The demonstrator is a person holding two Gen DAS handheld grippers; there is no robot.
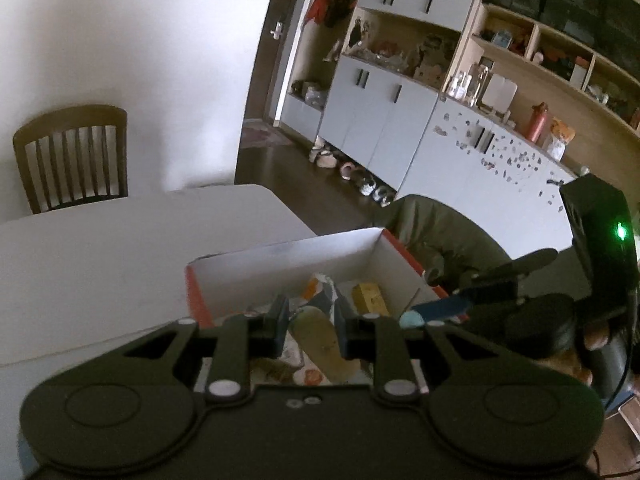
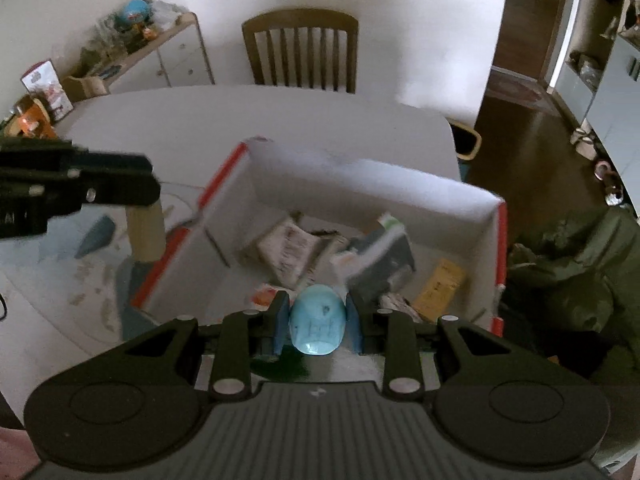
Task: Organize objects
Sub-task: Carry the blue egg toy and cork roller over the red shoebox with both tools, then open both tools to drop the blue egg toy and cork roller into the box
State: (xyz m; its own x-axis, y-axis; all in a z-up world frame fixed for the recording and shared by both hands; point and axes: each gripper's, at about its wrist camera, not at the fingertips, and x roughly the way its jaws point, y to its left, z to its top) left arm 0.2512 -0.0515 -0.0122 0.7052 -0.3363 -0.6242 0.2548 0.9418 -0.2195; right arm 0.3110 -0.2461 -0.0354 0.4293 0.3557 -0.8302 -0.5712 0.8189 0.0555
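**Two held objects poised over an open cardboard box**

A pale blue, egg-shaped object (image 2: pixel 317 325), smooth and glossy, is clamped between the blue pads of the right gripper (image 2: pixel 317 326), just above the near rim of a cardboard box (image 2: pixel 360 184). The box is white inside with red outer edges and rests on a white tabletop (image 2: pixel 240 120). A tan, flat, oval-ended piece (image 1: pixel 324 344), like a small board with a matte surface, is pinched by the left gripper (image 1: pixel 309 326) above the same box.

Inside the box, a loose jumble is seen: printed paper packets (image 2: pixel 288 252), a grey carton (image 2: pixel 384 256) and a yellow packet (image 2: pixel 440 284).

The rounded, slick blue object could slip from the pads if the grip loosens early, and may roll or bounce off the clutter. The two grippers are close together, so a collision is possible.
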